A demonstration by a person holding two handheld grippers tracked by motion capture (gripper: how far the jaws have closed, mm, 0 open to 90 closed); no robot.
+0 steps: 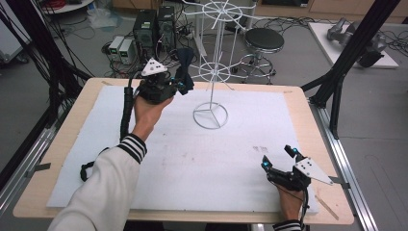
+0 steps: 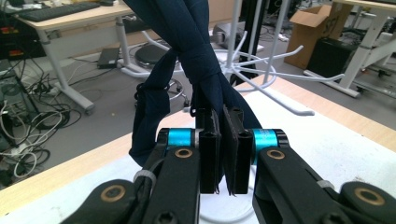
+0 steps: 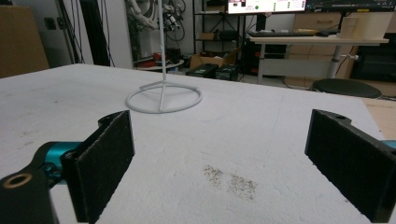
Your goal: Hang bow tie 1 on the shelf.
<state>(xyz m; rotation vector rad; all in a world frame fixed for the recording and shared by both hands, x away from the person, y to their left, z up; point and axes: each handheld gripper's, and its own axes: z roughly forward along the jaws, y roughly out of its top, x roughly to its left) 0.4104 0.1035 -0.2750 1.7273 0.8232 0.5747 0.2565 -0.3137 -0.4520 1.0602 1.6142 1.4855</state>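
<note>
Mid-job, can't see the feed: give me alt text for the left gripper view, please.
The left gripper is shut on a dark blue cloth, which rises in folds from between its black fingers. Behind it stands a white wire rack on the white-covered table, with a cluttered workshop floor beyond.

Dark navy cloth [image 2: 187, 42], bunched, dangling beside white wire rack [image 1: 215, 72]
</note>
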